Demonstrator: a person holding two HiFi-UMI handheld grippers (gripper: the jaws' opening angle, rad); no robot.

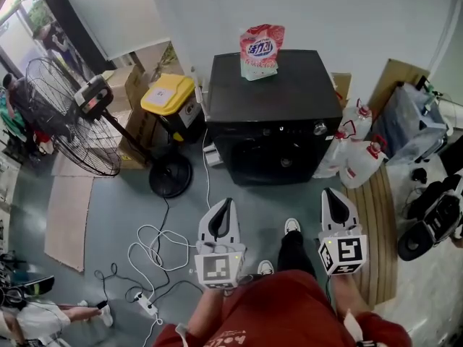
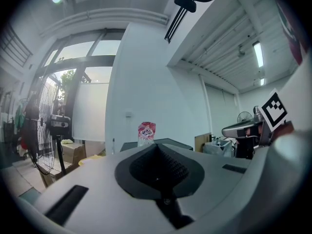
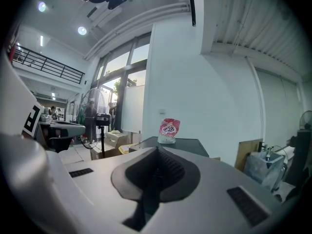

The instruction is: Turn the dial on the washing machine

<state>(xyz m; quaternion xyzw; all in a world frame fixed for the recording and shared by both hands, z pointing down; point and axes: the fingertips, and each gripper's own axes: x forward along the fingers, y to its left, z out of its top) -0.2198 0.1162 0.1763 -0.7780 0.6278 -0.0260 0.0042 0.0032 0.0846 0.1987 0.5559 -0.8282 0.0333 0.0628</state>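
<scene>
- L claw [image 1: 225, 210] & R claw [image 1: 333, 202]: both closed, empty, held low, aimed at washer [image 1: 275, 92]; prob. approach pose.
- Dial [image 1: 320, 128]: washer front panel, right end, well apart from both claws.

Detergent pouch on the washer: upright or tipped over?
Upright. The pouch stands on its base on the washing machine top, near its back edge.

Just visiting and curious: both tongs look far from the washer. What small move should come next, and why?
Probably step closer and reach the right tongs toward the dial. It sits at the right end of the washer panel, nearest that side, and those tongs are shut, empty and short of it.
</scene>
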